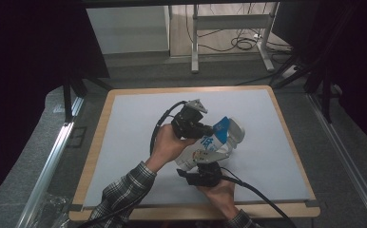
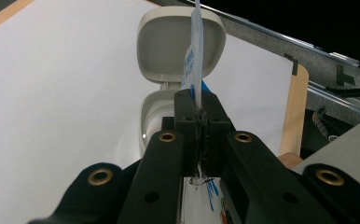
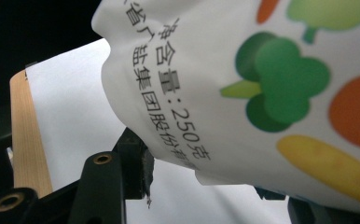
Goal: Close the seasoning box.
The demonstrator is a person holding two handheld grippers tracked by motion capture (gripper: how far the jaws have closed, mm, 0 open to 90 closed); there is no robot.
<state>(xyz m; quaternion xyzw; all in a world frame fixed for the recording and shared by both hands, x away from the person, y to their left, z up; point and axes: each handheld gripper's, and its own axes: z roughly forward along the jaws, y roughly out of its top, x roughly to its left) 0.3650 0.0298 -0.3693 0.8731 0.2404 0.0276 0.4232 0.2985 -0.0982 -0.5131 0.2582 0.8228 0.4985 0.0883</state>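
A white bag [image 1: 209, 148] printed with blue and with vegetables is held tilted above the mat between both grippers. My left gripper [image 1: 209, 129] is shut on its blue top edge; in the left gripper view the jaws [image 2: 199, 116] pinch the thin edge of the bag [image 2: 194, 56]. Just beyond it sits a white container [image 1: 237, 132] with its hinged lid [image 2: 180, 44] flipped open over the body [image 2: 152, 116]. My right gripper [image 1: 204, 174] holds the bag's lower end. The printed bag [image 3: 262, 84] bulges between that gripper's jaws [image 3: 206, 179].
A white mat [image 1: 134, 133] covers a wooden-edged table [image 1: 93, 156]. Metal rails [image 1: 53, 156] run along both sides. Desk legs and cables [image 1: 238, 42] stand on the floor beyond the far edge.
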